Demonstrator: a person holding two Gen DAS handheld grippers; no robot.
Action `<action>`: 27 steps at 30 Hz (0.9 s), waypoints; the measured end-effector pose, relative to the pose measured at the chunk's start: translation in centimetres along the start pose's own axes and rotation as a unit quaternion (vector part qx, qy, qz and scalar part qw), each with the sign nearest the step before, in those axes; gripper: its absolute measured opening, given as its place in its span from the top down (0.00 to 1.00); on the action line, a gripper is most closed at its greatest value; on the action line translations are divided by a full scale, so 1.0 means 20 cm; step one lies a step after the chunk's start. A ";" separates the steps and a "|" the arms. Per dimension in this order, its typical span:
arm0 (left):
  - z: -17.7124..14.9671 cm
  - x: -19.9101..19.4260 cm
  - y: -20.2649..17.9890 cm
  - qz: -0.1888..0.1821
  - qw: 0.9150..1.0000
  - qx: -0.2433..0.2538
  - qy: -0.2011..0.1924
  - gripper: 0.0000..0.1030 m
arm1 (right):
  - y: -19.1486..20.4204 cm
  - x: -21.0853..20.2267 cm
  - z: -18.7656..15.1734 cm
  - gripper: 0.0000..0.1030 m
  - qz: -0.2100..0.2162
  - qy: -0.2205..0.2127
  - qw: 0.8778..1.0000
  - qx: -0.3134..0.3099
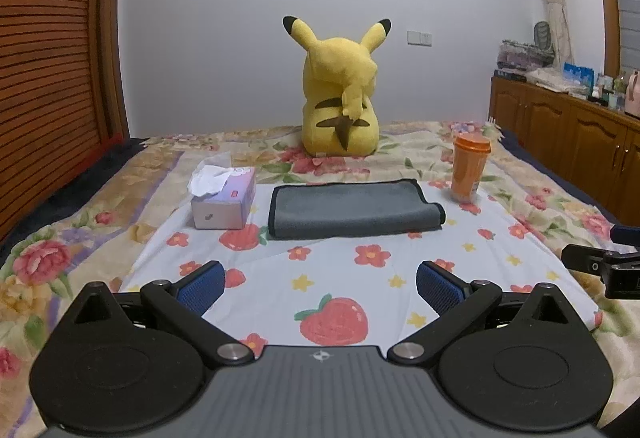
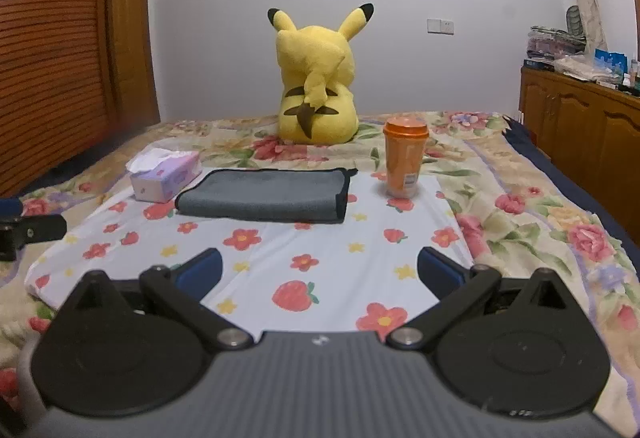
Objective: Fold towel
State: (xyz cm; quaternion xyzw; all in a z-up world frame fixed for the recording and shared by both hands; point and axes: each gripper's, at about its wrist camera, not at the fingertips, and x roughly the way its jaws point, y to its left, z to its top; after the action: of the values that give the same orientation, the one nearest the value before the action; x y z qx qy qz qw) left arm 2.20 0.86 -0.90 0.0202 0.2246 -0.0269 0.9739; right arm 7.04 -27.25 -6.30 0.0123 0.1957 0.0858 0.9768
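Both wrist cameras sit low over the bed's near edge, looking level along their fingers toward the far wall. The left view stands left of the right one. Both share the folded grey towel (image 1: pixel 352 208), the Pikachu plush (image 1: pixel 340 94), tissue box (image 1: pixel 224 198) and orange cup (image 1: pixel 469 168) at middle distance.

Both grippers idle, side by side.
Left gripper (image 1: pixel 320 288) and right gripper (image 2: pixel 320 274) hover level, blue-padded jaws spread wide, gripping nothing.

Grey towel (image 1: pixel 352 208), black-edged
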 end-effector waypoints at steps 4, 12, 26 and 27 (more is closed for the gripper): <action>0.00 -0.01 0.00 0.001 1.000 0.001 -0.008 0.00 | -0.01 -0.01 0.00 0.00 -0.002 -0.005 1.000 0.002; 0.01 -0.03 -0.01 0.004 1.000 0.006 -0.024 0.00 | -0.02 -0.03 0.00 0.00 -0.003 -0.018 1.000 0.005; 0.02 -0.05 -0.01 0.008 0.999 0.010 -0.038 0.00 | -0.01 -0.08 0.01 0.00 -0.011 -0.053 0.999 -0.002; 0.02 -0.05 -0.01 0.008 0.999 0.010 -0.038 0.00 | -0.02 -0.08 0.02 0.00 -0.012 -0.055 0.998 -0.001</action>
State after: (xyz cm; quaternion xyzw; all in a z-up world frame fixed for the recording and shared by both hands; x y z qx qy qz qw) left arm 1.50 0.62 -0.21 0.0302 0.1868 -0.0223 0.9817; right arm 5.75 -27.83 -5.43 0.0132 0.1419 0.0737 0.9870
